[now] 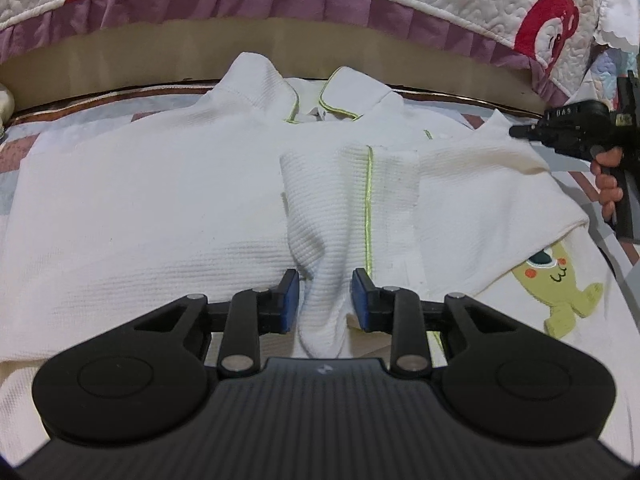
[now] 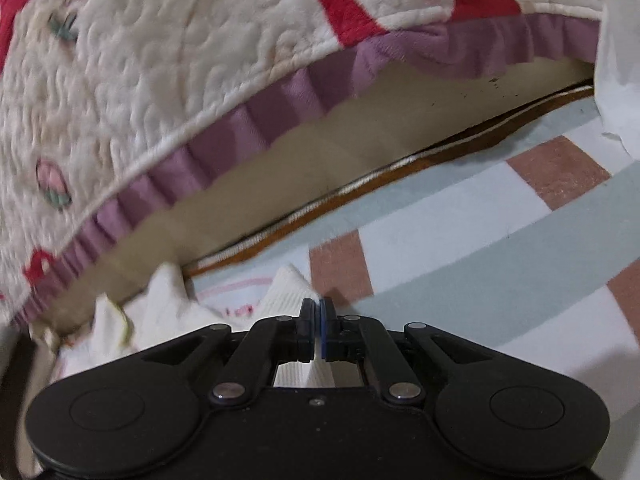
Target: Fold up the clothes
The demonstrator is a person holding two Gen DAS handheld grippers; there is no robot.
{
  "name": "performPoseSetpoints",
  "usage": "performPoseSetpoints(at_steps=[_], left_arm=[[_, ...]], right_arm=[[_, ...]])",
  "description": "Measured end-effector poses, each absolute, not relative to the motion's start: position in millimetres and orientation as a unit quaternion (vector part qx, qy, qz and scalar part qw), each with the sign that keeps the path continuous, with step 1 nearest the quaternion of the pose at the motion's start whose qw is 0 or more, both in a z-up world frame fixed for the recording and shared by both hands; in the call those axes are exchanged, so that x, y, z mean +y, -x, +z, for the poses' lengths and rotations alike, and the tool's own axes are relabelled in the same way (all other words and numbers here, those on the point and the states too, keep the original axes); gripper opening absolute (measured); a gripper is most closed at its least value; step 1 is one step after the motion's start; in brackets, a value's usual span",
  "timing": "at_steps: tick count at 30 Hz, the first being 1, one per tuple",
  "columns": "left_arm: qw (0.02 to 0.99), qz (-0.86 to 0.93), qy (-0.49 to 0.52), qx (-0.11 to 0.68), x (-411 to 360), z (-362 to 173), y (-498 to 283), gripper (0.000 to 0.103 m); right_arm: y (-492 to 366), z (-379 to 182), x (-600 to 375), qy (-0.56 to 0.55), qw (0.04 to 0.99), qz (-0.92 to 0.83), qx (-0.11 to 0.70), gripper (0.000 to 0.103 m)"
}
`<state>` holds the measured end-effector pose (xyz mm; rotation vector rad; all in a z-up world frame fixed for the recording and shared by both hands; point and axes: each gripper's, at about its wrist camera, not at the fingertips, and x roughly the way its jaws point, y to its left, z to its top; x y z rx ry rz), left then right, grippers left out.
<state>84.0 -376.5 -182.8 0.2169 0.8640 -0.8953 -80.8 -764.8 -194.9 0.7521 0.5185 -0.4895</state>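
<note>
Your left gripper [image 1: 325, 298] stands open astride the raised fold of the white shirt [image 1: 160, 200] spread flat on the bed [image 2: 460, 216], while your right gripper [image 2: 319, 328] pinches its sleeve tip, ready to fold inward.

White shirt [image 1: 160, 200], lime piping; checked sheet [image 2: 460, 240].

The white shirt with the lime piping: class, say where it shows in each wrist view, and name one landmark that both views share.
Left wrist view: the white shirt fills the middle, spread flat, collar at the top; a fold of it lies between the left claw pads.
Right wrist view: only a corner of it shows, low and left of centre, at the shut right claw.
Shared landmark: the purple quilt frill.
</note>
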Motion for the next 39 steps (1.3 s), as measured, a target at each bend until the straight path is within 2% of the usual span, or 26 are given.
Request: performPoseSetpoints(at_steps=[8, 11, 12, 13, 15, 16, 17, 18, 21, 24, 27, 30, 34, 38, 39], left_arm=[[0.811, -0.419, -0.078, 0.401, -370.6, -178.9, -86.2, 0.028], [0.817, -0.44, -0.072, 0.366, -368.8, -166.6, -78.7, 0.029], [0.816, -0.446, -0.078, 0.359, -372.9, -164.4, -76.4, 0.031], [0.816, -0.451, -0.085, 0.352, -376.9, -162.2, -74.2, 0.036], [0.814, -0.462, -0.098, 0.339, -385.0, -157.7, -69.8, 0.046], [0.812, -0.462, -0.106, 0.34, -391.0, -158.6, -69.1, 0.047], [0.811, -0.457, -0.114, 0.347, -398.4, -161.7, -69.7, 0.048], [0.809, -0.451, -0.12, 0.356, -404.5, -165.5, -70.9, 0.051], [0.808, -0.435, -0.129, 0.374, -414.6, -177.9, -76.5, 0.051], [0.806, -0.442, -0.138, 0.369, -414.9, -180.8, -78.8, 0.034], [0.805, -0.438, -0.105, 0.387, -408.2, -182.6, -89.1, 0.023], [0.8, -0.44, -0.075, 0.402, -401.0, -183.8, -97.1, 0.021], [0.8, -0.438, -0.069, 0.405, -398.9, -178.9, -97.2, 0.012], [0.805, -0.441, -0.055, 0.393, -394.5, -168.2, -98.0, 0.007], [0.808, -0.443, -0.048, 0.387, -392.0, -165.4, -98.7, 0.006]], right_arm=[[66.2, -181.5, -771.8, -0.322, 0.877, -0.226, 0.275, 0.003], [62.4, -177.9, -756.3, -0.275, 0.884, -0.215, 0.31, 0.023], [61.1, -176.8, -751.0, -0.258, 0.886, -0.211, 0.322, 0.036], [60.5, -177.5, -746.0, -0.243, 0.888, -0.213, 0.327, 0.038], [56.6, -184.5, -737.9, -0.215, 0.887, -0.221, 0.344, 0.038], [54.6, -189.0, -734.0, -0.202, 0.886, -0.228, 0.351, 0.036], [52.9, -192.7, -731.4, -0.194, 0.887, -0.228, 0.353, 0.025], [51.3, -196.4, -728.9, -0.186, 0.888, -0.228, 0.354, 0.007], [50.7, -197.5, -723.7, -0.173, 0.892, -0.245, 0.338, 0.006], [56.4, -193.6, -735.3, -0.223, 0.888, -0.264, 0.303, 0.005], [57.1, -191.8, -748.5, -0.264, 0.88, -0.267, 0.29, 0.004], [53.7, -187.1, -754.3, -0.286, 0.875, -0.264, 0.286, 0.004], [57.9, -175.5, -756.3, -0.323, 0.885, -0.232, 0.241, 0.004], [53.4, -167.6, -750.8, -0.329, 0.895, -0.202, 0.223, 0.004], [47.6, -165.7, -748.9, -0.293, 0.897, -0.224, 0.245, 0.004]])
